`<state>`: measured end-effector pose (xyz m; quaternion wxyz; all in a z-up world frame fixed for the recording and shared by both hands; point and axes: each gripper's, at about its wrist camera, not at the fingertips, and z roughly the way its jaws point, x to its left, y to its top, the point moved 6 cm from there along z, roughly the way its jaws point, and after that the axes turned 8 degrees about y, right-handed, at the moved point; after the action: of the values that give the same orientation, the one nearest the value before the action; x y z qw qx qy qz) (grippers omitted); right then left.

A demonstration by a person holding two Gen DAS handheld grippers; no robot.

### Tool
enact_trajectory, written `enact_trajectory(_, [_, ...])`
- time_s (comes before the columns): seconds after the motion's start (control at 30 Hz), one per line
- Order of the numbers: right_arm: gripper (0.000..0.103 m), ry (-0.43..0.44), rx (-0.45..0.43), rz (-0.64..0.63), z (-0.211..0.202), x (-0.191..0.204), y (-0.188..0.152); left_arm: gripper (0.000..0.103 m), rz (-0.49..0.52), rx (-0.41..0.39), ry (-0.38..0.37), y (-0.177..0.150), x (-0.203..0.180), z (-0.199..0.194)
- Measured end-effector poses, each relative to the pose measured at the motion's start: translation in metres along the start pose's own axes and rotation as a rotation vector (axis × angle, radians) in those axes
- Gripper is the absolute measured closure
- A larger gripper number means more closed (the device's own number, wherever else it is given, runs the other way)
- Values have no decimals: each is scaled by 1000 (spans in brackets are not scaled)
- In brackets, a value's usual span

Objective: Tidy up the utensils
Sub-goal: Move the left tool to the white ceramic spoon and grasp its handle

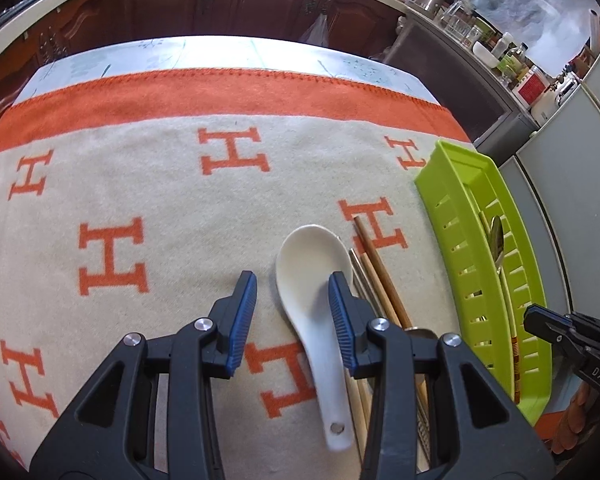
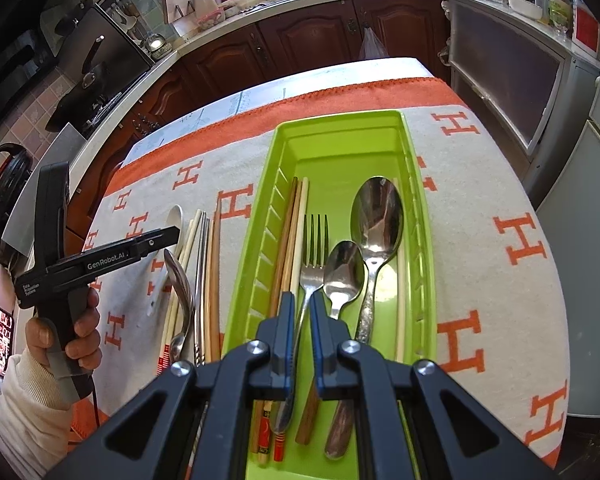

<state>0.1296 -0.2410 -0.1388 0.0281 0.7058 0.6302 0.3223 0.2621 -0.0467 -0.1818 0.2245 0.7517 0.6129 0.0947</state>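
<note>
Blanket-covered table (image 1: 140,184) with tray (image 2: 340,136), utensils (image 1: 364,272)

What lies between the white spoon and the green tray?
Loose chopsticks lie on the cloth between the white spoon and the green tray, in the left wrist view.

Fork (image 2: 315,264) handle passing behind the right gripper (image 2: 302,316), its lower end cut off from sight; chopsticks (image 1: 374,276) and a metal spoon (image 1: 420,333) partly hidden behind the left gripper (image 1: 292,304).

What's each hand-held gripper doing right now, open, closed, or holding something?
Left hand-held gripper: open, nothing gripped, one finger over the white spoon.
Right hand-held gripper: shut on the fork over the green tray.
</note>
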Motion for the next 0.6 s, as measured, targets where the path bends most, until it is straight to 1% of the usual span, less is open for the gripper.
enact_trajectory(0.1, [96, -6, -1, 6, 1, -3, -1, 69, 11, -18, -9, 3, -3, 2])
enact_trajectory(0.17, [96, -10, 0, 10, 2, -4, -2, 69, 18, -24, -31, 4, -5, 3])
enact_trajectory(0.23, [96, -14, 1, 14, 2, -6, -2, 69, 16, -20, -57, 4, -7, 3])
enact_trajectory(0.33, [96, -15, -1, 13, 2, -6, -3, 69, 12, -5, -74, 3, -7, 2])
enact_trajectory(0.4, [96, -14, -2, 8, 2, -4, -3, 69, 29, 2, -64, -1, -8, -1])
enact_trajectory(0.47, [96, -10, -2, 0, 2, -2, -4, 69, 50, -9, -47, -5, -7, -8])
enact_trajectory(0.6, [96, -2, 8, -7, 6, 2, -5, 69, 99, -61, -19, -11, -3, -30])
